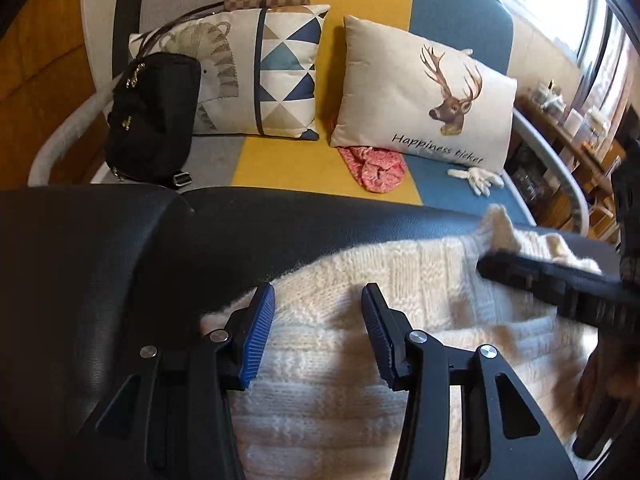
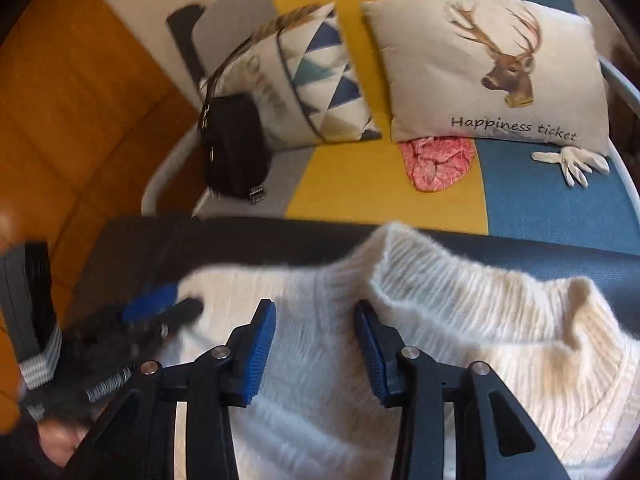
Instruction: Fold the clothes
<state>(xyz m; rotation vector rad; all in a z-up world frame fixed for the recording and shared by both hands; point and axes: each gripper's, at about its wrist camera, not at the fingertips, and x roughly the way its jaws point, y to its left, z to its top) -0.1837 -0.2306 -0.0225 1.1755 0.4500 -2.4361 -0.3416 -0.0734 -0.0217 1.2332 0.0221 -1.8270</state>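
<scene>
I see the white sweater (image 1: 352,320) spread on the black tabletop (image 1: 120,248), its collar (image 2: 420,264) at the far edge. My left gripper (image 1: 318,336) hangs over the knit with jaws apart, gripping nothing. My right gripper (image 2: 316,350) hangs just short of the collar, jaws apart too, nothing pinched.

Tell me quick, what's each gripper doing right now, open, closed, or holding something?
Left gripper: open, jaws apart above the white sweater, holding nothing.
Right gripper: open, jaws apart over the sweater near its collar, holding nothing.
</scene>
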